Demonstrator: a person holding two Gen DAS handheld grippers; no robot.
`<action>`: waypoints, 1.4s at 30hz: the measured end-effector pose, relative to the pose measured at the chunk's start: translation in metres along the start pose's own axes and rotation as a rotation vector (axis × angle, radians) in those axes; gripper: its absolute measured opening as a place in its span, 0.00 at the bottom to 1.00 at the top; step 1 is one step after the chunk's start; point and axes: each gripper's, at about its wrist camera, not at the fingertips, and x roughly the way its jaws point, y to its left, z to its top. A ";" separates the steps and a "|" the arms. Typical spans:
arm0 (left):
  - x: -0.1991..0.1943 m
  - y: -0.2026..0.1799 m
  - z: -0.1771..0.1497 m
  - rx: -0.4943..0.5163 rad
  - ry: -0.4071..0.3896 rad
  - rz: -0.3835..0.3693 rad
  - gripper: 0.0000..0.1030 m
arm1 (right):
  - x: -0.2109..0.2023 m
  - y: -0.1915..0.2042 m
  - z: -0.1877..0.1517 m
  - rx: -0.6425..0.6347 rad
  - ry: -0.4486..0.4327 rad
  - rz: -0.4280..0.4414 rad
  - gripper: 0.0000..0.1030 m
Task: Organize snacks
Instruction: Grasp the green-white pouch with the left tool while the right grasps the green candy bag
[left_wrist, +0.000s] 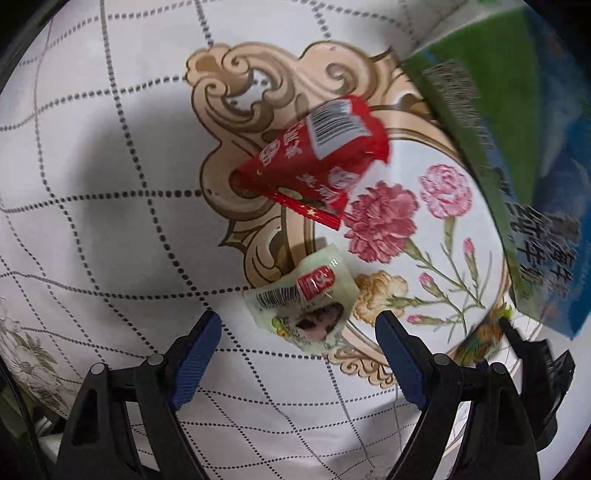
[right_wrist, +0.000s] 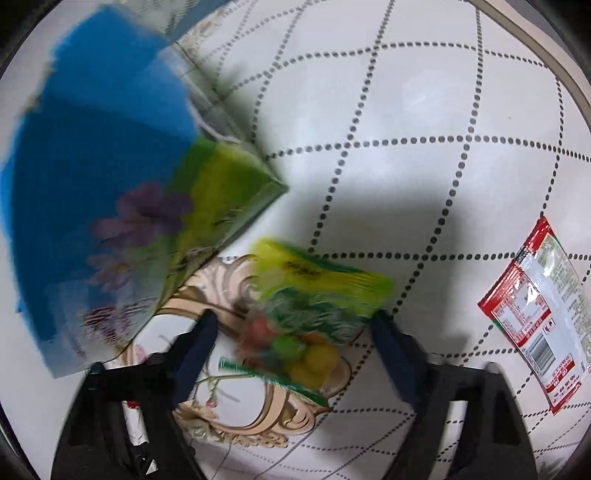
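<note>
The left gripper (left_wrist: 299, 328) is wide open over a pale green pack (left_wrist: 306, 299), not touching it. A red pack (left_wrist: 314, 158) lies just past it. The right gripper (right_wrist: 291, 325) is partly open around a green candy bag (right_wrist: 314, 302); I cannot tell if it grips. A box (right_wrist: 110, 184) stands beside.

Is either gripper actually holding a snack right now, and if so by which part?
Nothing is held. The left gripper stands open over the pale green plastic snack packet. The right gripper straddles the green and yellow candy bag, pads not visibly pressing it.
</note>
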 end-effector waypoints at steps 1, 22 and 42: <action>0.003 0.001 0.000 -0.009 0.008 -0.008 0.83 | 0.002 0.001 0.000 -0.010 -0.005 -0.011 0.64; 0.066 -0.063 -0.077 0.493 -0.011 0.234 0.62 | 0.034 0.039 -0.095 -0.634 0.114 -0.256 0.57; -0.005 -0.090 -0.131 0.632 -0.226 0.233 0.51 | 0.006 0.037 -0.120 -0.661 0.046 -0.195 0.53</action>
